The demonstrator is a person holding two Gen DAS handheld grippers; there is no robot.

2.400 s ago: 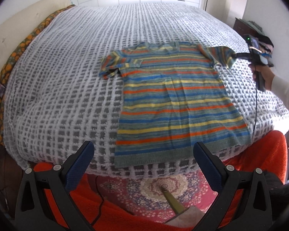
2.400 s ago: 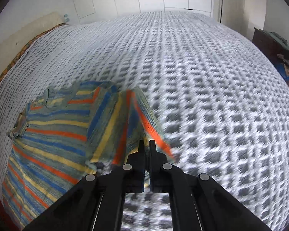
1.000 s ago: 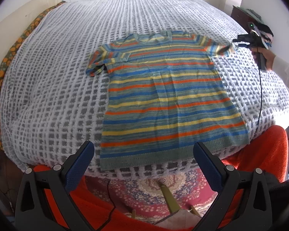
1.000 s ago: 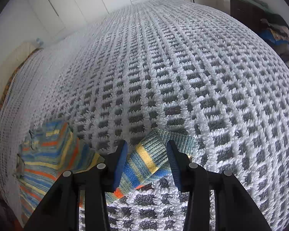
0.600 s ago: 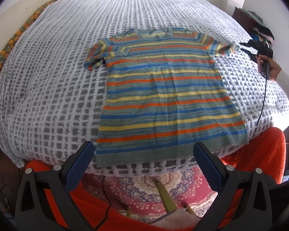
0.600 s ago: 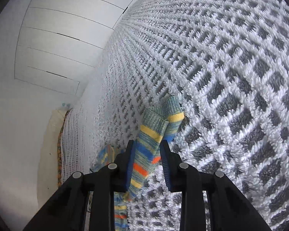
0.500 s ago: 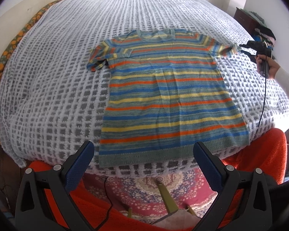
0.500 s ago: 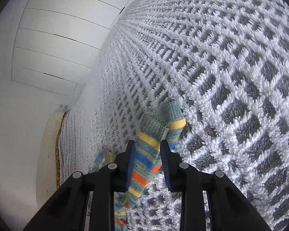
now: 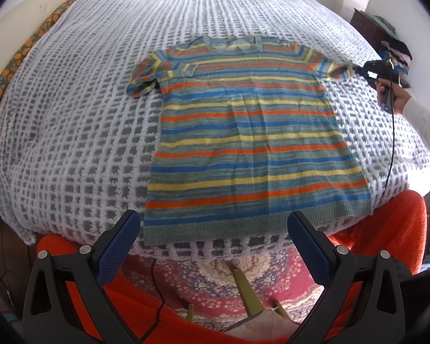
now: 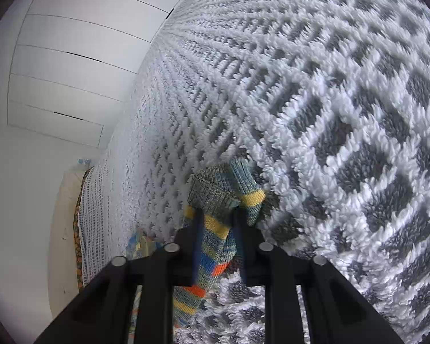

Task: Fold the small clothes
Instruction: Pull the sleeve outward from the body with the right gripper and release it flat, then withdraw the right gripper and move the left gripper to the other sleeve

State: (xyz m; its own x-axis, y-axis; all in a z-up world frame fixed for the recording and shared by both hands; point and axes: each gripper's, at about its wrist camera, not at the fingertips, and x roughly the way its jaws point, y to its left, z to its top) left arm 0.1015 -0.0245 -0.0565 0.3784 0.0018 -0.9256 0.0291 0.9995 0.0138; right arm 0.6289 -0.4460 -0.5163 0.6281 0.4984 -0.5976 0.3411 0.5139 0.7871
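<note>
Striped knit T-shirt (image 9: pixel 243 132) is laid flat, front up, near the foot edge of the bed (image 9: pixel 71 109); its ribbed hem sits just at that edge, the neckline toward the bed's middle.

Right gripper (image 10: pixel 216 226): jaws are pressed together, pinching the cuff of the right sleeve (image 10: pixel 226 195) near the bed's right edge. Cuff is bunched between the pads, with a fold of it poking out past the tips. Left gripper (image 9: pixel 215 246): jaws are spread wide, nothing between them, held off the foot edge over the patterned rug (image 9: pixel 215 275).

Step in hand, as judged: right sleeve to be pulled straight, then folded inward over the body.
- Pinch should be kept on the ribbed cuff only; the tufted bedspread must not be caught.
- Sleeve is best lifted just clear and carried inward along the shoulder line, so the body is not dragged.
- Left sleeve (image 9: pixel 146 74) is crumpled and folded on itself; it should be flattened before its own fold.

Against the frame a second ago: the right jaws were open around the cuff then and are now closed on it. The wrist has been rolled and lowered toward the bedspread. The shirt's position is roughly unchanged, and the left gripper is as wide as before.
</note>
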